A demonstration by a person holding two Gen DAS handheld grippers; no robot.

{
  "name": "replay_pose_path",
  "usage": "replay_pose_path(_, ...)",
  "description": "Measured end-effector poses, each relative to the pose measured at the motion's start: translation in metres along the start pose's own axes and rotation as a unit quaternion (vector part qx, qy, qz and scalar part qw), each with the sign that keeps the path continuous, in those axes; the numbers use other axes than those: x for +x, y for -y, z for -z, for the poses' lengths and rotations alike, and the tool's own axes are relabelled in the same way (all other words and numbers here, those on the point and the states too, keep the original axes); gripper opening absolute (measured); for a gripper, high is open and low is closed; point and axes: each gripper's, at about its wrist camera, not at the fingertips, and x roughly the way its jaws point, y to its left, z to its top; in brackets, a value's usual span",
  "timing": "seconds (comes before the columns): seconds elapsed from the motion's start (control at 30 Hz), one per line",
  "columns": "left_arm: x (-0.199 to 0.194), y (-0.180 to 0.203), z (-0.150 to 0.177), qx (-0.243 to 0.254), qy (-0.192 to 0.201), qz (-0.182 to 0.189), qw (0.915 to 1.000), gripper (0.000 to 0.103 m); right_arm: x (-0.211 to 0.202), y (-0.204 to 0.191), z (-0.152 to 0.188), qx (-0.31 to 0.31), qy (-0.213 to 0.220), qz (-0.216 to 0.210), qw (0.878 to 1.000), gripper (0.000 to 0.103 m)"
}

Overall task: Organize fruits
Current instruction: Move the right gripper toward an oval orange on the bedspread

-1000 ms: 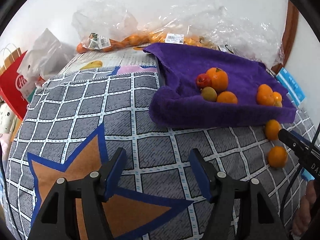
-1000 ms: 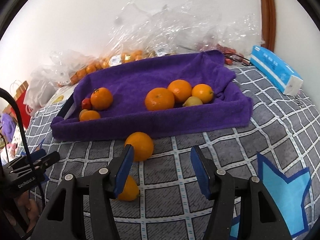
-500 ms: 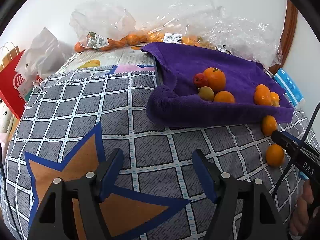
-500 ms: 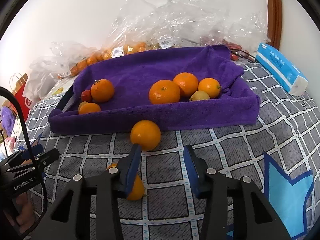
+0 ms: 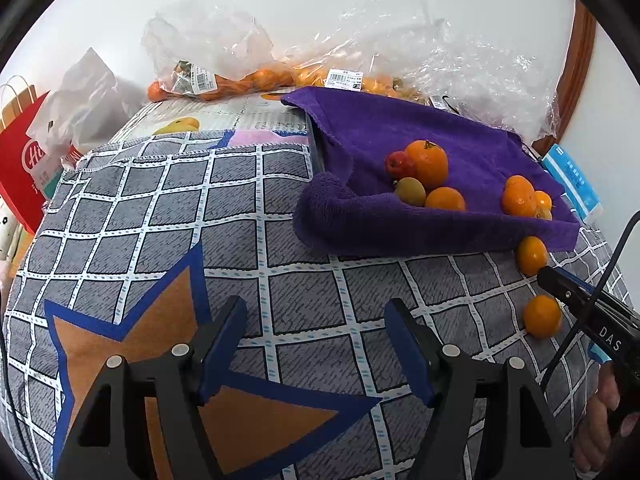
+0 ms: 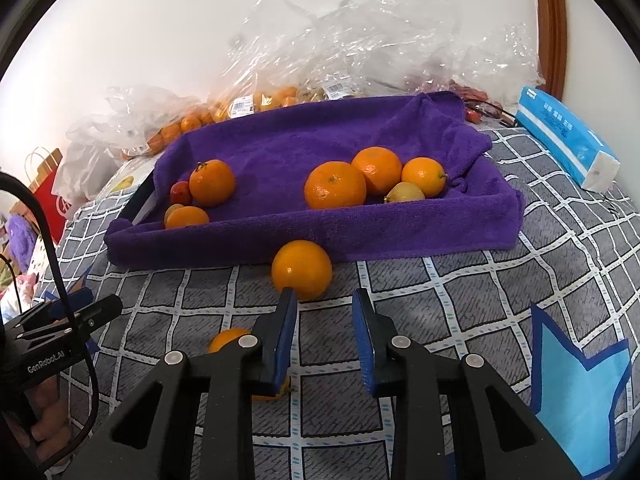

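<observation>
A tray lined with a purple towel [image 6: 280, 148] [image 5: 400, 128] holds several oranges and small fruits in two clusters. One loose orange [image 6: 301, 269] [image 5: 531, 255] lies on the checked cloth just in front of the tray. A second loose orange [image 6: 230, 340] [image 5: 542, 316] lies nearer, partly hidden behind my right gripper's left finger. My right gripper [image 6: 325, 300] is empty, its jaws narrowed but apart, tips just short of the first loose orange. My left gripper [image 5: 316, 316] is open and empty over the cloth, left of the tray.
Clear plastic bags of oranges [image 6: 248, 108] [image 5: 248, 76] lie behind the tray by the wall. A blue tissue pack [image 6: 568, 136] lies at the right. A red paper bag [image 5: 24, 160] stands at the left edge.
My right gripper has narrowed its jaws and moved forward toward the loose orange in front of the tray. My left gripper has shifted slightly and stays open.
</observation>
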Motion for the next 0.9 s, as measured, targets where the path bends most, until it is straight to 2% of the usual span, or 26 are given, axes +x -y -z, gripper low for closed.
replay_pose_path(0.57,-0.0004,0.0016,0.0009,0.001,0.000,0.001,1.0000,0.072,0.0045,-0.0045,0.0019,-0.009,-0.013,-0.010,1.000,0.033)
replay_pose_path(0.7,-0.0008,0.0014,0.0005,-0.001,0.000,0.003,1.0000,0.072,0.0047,-0.0026,0.0019,-0.005,-0.013,-0.018,1.000,0.024)
replay_pose_path(0.9,-0.0025,0.0034,0.0004,0.003,0.003,0.011,0.9999,0.068,0.0031,-0.0063,0.0025,-0.014,-0.011,-0.023,1.000,0.024)
